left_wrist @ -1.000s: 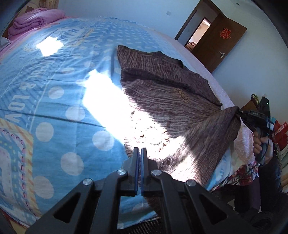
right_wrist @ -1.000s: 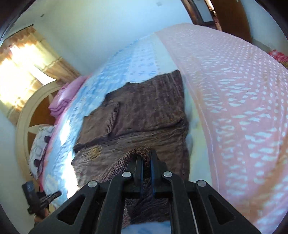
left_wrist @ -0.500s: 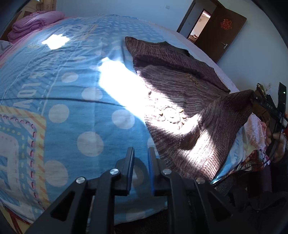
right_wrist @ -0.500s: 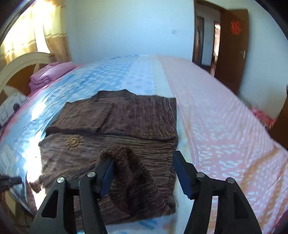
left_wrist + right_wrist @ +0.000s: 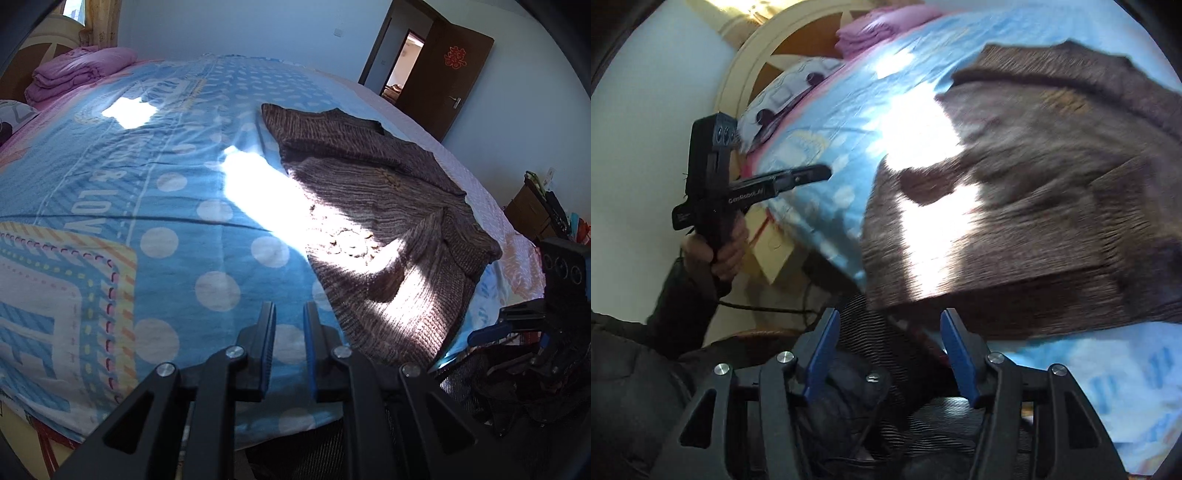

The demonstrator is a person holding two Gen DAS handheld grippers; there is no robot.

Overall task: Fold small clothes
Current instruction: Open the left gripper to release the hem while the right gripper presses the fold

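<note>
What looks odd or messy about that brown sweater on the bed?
The brown sweater lies near the bed's edge with its bottom corner flipped up over itself, so the hem sits askew and one side hangs slightly past the mattress. Nothing looks torn or spilled. Neither set of jaws holds it.

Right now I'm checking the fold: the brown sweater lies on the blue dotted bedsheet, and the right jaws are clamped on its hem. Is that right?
Not quite. The brown sweater does lie on the blue dotted bedsheet, but the right gripper holds nothing: its jaws stand apart, closing slightly, with no cloth between them. The right wrist view shows it.
</note>
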